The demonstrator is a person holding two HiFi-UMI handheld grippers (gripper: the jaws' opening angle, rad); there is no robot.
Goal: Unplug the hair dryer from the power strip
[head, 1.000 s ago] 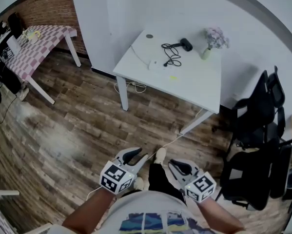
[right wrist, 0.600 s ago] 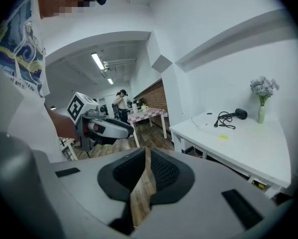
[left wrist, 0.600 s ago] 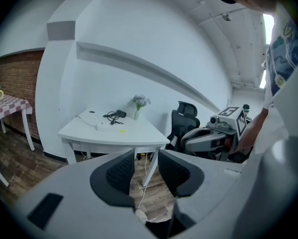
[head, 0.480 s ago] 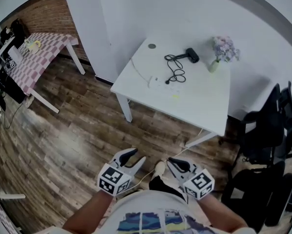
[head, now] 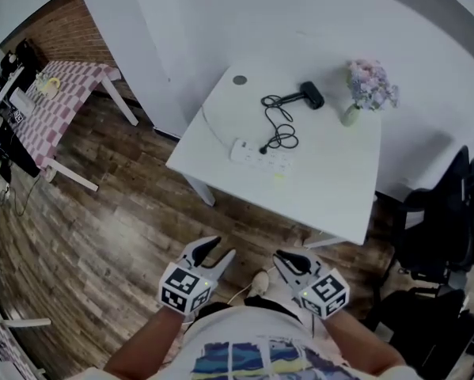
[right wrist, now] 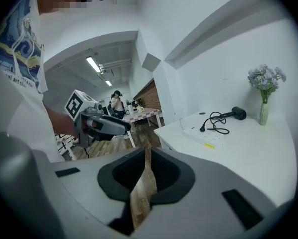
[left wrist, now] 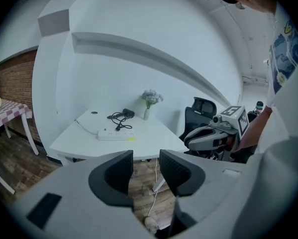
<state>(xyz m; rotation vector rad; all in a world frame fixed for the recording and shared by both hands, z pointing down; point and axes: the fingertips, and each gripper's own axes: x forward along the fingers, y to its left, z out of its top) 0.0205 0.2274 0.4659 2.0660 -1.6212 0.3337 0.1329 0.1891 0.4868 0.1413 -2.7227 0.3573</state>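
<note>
hair dryer point(head: 309, 95) lies on the white table point(head: 331, 188), beside the flower vase point(head: 369, 89) | its black cord point(head: 278, 129) coils to the power strip point(head: 260, 157), plug sitting in it | my left gripper point(head: 221, 249) is well short of the table, jaws spread, just been opening, empty | my right gripper point(head: 286, 257) is beside it, jaws pressed almost together, nothing between

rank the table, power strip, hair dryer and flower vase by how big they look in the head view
1. white table
2. flower vase and power strip, too close to rank
3. hair dryer, cord aside
</note>
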